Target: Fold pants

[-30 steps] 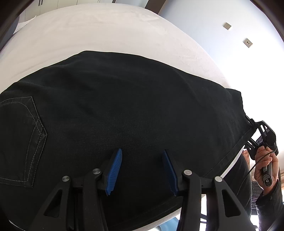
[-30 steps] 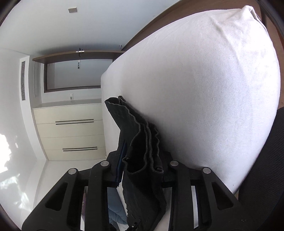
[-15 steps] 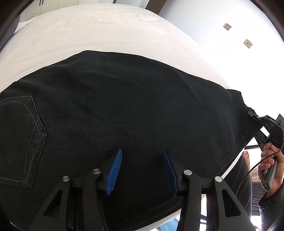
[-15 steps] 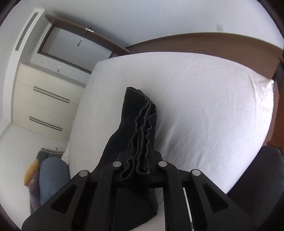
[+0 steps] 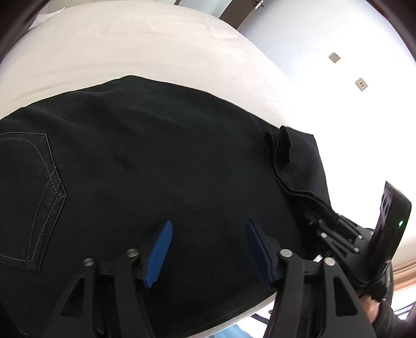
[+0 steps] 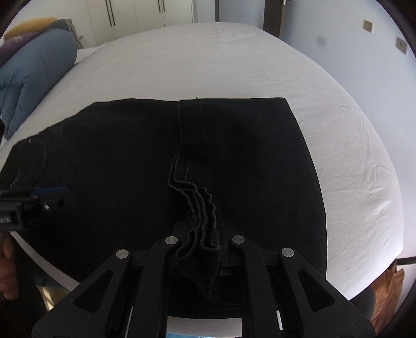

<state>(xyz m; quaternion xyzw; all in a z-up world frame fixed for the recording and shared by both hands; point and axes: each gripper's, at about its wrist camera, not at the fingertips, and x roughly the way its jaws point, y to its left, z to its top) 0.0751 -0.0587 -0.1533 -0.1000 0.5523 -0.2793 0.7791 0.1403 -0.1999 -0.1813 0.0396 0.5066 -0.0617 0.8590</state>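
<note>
While black pants (image 6: 124, 166) lie flat on the white bed (image 6: 234, 59), my right gripper (image 6: 201, 241) is clamped narrow on the bunched leg hems (image 6: 202, 205), held over the cloth. My left gripper (image 5: 208, 249): jaws opening, blue pads (image 5: 158, 252) apart above the fabric, nothing pinched. Back pocket (image 5: 31, 197): leftward.

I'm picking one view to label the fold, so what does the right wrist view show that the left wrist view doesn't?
Only the right wrist view shows the blue duvet, the wardrobe doors and the hem bunched in the right gripper.

Only the left wrist view shows the stitched back pocket clearly, and the left gripper opening with nothing pinched.

Both show the black pants on the white bed, leg end folded over.
</note>
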